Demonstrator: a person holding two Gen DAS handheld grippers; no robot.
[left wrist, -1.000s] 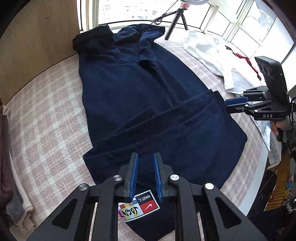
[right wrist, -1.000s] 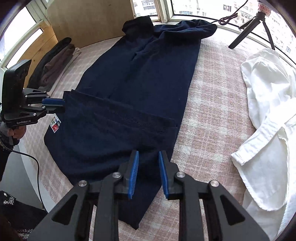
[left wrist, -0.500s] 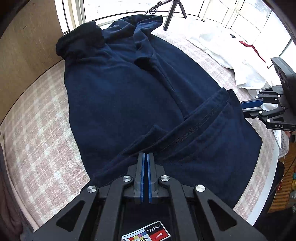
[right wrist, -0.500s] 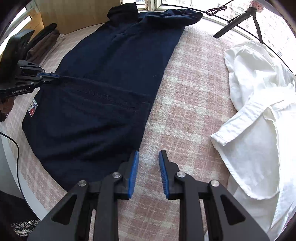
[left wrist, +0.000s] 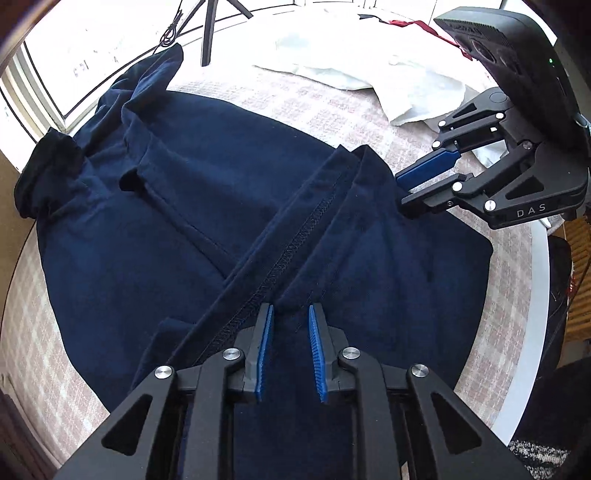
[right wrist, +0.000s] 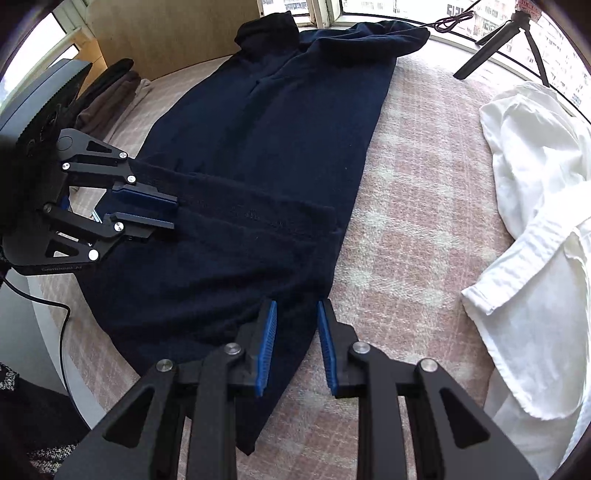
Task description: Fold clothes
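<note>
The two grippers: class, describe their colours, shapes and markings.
The left gripper and right gripper are black angular linkages with silver screws and ribbed blue pads. The right bears white DAS lettering; a black cable trails from the left.

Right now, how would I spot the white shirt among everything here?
Start at the pink checked table cover by the windows. A long navy blue garment lies spread along it; beside that, near the black tripod, sits the crumpled white shirt. It is the only white clothing there.
</note>
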